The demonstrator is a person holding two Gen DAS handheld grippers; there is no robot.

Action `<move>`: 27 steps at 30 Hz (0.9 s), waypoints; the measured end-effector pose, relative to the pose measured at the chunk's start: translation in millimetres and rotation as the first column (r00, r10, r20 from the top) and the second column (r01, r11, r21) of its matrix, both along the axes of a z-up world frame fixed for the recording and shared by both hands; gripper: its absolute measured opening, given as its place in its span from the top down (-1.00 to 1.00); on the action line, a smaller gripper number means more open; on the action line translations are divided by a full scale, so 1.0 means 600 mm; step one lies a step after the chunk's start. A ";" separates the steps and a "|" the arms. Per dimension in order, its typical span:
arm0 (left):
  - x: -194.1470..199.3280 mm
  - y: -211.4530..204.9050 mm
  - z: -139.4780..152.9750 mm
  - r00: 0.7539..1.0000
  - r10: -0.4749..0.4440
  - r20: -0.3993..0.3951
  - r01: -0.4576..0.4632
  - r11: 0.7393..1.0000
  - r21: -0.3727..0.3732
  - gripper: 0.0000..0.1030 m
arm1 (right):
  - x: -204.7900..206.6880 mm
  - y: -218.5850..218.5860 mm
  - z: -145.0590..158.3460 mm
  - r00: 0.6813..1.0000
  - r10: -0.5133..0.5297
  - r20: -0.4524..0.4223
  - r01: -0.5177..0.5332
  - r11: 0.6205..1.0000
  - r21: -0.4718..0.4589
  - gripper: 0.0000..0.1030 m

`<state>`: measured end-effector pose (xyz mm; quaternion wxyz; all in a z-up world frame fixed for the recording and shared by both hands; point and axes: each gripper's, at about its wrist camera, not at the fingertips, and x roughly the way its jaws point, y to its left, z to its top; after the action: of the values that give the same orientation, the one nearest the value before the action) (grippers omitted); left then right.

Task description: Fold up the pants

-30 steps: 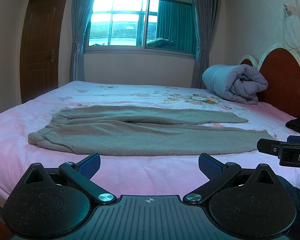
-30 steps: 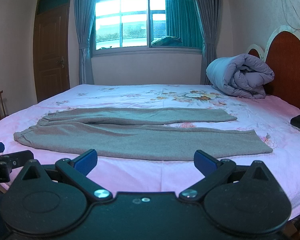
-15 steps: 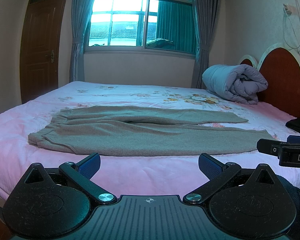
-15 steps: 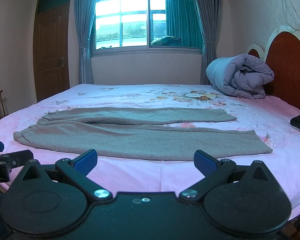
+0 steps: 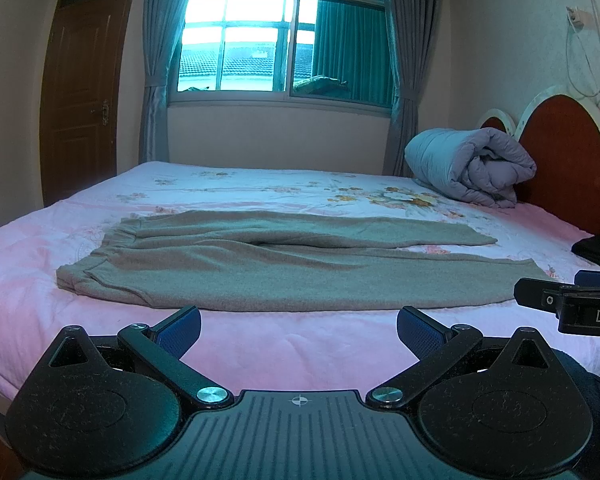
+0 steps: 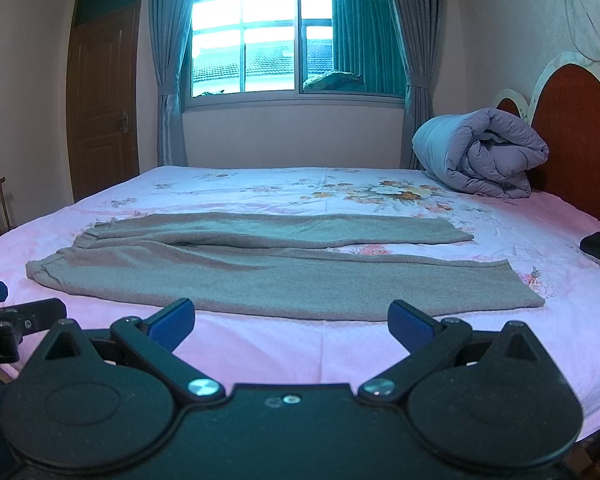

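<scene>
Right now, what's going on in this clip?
A person holds a gripper in each hand at the near edge of a bed, facing grey pants spread flat across the pink sheet, waistband to the left, both legs running right. The left gripper and right gripper are both open, short of the fabric and touching nothing. No fold has been made yet. A rolled quilt sits by the headboard.

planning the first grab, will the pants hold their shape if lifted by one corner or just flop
The pants will likely flop: they lie flat and limp on the bed, with soft creases between the legs. The knit-looking cloth probably grips the pads rather than slipping. Lifted at one corner, the long legs would probably hang and drag, so both open grippers, left and right, seem wise.
</scene>
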<state>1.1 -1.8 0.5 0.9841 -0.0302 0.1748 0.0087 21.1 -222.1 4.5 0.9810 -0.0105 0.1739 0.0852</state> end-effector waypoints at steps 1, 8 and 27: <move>0.000 0.000 0.000 1.000 0.000 0.000 0.000 1.000 0.000 -1.00 | 0.000 0.000 0.000 1.000 0.000 0.000 0.000 1.000 0.000 -0.89; 0.002 0.005 -0.003 1.000 0.004 -0.007 -0.004 1.000 -0.017 -1.00 | 0.000 0.001 0.001 1.000 0.000 -0.001 0.000 1.000 -0.001 -0.89; 0.241 0.293 0.093 0.995 0.096 -0.041 -0.097 0.995 -0.028 -1.00 | 0.195 -0.068 0.134 0.992 0.015 0.127 -0.020 0.999 0.043 -0.89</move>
<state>145.5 173.8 56.4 0.9783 -0.0534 0.1925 0.0543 137.9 -263.1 84.7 0.9893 0.0044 0.1091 0.0968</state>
